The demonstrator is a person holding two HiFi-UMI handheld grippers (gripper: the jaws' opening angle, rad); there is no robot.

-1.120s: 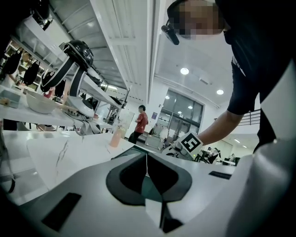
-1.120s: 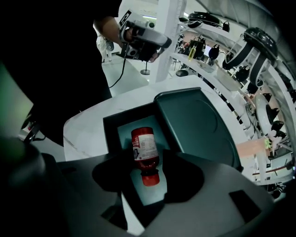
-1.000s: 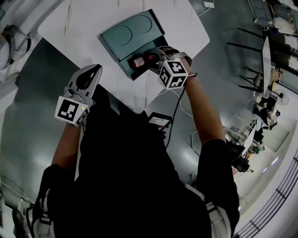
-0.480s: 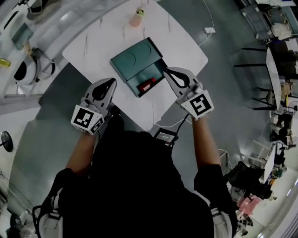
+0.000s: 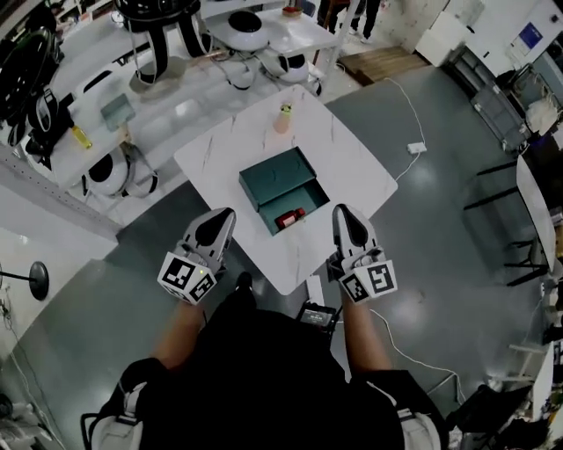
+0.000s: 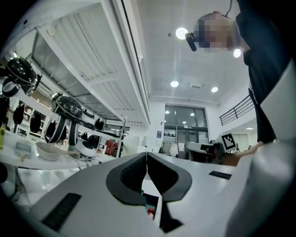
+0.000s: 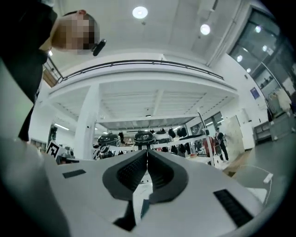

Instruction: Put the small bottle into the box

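Note:
A small red bottle [image 5: 288, 218] lies inside the open teal box [image 5: 299, 191], whose lid [image 5: 272, 174] is folded back on the white marble table [image 5: 352, 171]. My left gripper [image 5: 222, 217] hovers at the table's near left edge, jaws shut and empty. My right gripper [image 5: 344, 214] hovers at the near right edge, jaws shut with nothing between them. Both sit well back from the box. In the left gripper view a sliver of the box and the bottle [image 6: 150, 212] shows below the closed fingertips [image 6: 146, 155]. The right gripper [image 7: 147, 153] points out at the room.
A pink bottle with a yellow cap [image 5: 282, 119] stands at the table's far edge. A white cable and plug [image 5: 415, 148] lie on the grey floor to the right. White benches with helmets [image 5: 246, 26] stand beyond the table.
My right gripper let go of the bottle in the box, pulled back to the table's near edge and shut. The head camera rose, so the table looks smaller and farther.

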